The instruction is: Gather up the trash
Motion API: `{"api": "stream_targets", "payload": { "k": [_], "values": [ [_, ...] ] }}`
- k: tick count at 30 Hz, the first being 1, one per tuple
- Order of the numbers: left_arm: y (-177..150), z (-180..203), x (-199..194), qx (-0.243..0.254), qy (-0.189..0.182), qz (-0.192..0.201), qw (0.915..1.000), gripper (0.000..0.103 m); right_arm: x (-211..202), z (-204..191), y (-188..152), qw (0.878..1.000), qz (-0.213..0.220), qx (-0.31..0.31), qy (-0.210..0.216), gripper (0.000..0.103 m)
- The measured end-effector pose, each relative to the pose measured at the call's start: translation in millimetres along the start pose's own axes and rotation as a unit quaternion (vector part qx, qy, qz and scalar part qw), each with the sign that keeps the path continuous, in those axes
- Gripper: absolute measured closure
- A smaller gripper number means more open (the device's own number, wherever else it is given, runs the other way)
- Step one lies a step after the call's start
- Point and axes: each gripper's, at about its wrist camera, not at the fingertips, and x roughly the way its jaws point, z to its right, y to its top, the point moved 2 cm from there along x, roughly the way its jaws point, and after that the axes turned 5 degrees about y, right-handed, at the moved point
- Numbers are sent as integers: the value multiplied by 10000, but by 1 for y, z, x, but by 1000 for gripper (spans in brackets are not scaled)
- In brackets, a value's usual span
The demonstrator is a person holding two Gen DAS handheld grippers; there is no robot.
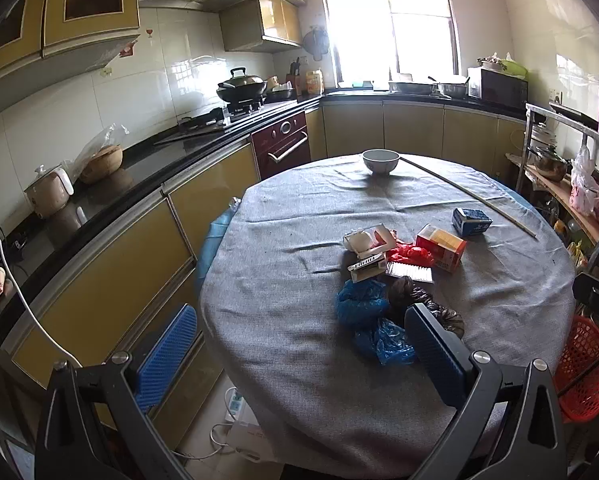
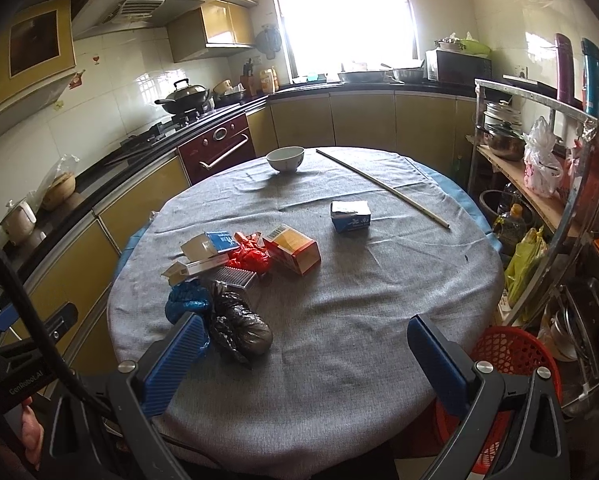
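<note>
While you hold both grippers above the near edge, the round table (image 2: 339,300) with its grey cloth fills the centre of each frame. At the lower right of both views a red mesh basket (image 2: 511,356) stands on the floor beside the table, partly hidden by the cloth and the fingers. Your left gripper (image 1: 299,354) has its blue-padded fingers spread wide and empty; your right gripper (image 2: 305,362) is likewise spread wide, holding nothing. The trash lies in a loose pile left of centre on the cloth. Nearest you is a black plastic bag (image 2: 239,330), touching a crumpled blue plastic bag (image 2: 187,300) on its left. Behind them sit a grey ribbed packet (image 2: 237,277), a flattened white carton (image 2: 195,267), a blue-and-white box (image 2: 213,243), a red plastic bag (image 2: 251,258) and a red-and-yellow box (image 2: 295,250). A small blue-and-white carton (image 2: 351,216) lies apart, to the right of the pile. At the far edge stands a white bowl (image 2: 285,159), with a long thin stick (image 2: 383,186) slanting across the upper right of the cloth.
</note>
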Motion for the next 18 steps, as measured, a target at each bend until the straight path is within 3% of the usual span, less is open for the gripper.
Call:
{"api": "stream_targets", "payload": {
  "k": [13,18],
  "values": [
    [4,-6,19,-127,88,-203,9997,0,19,-6,10,9998,-121,-53,147,0],
    [12,-10,41,-235,-12,-448,9987,0,39,-1,21,9994,-226,-118,243,0]
  ]
}}
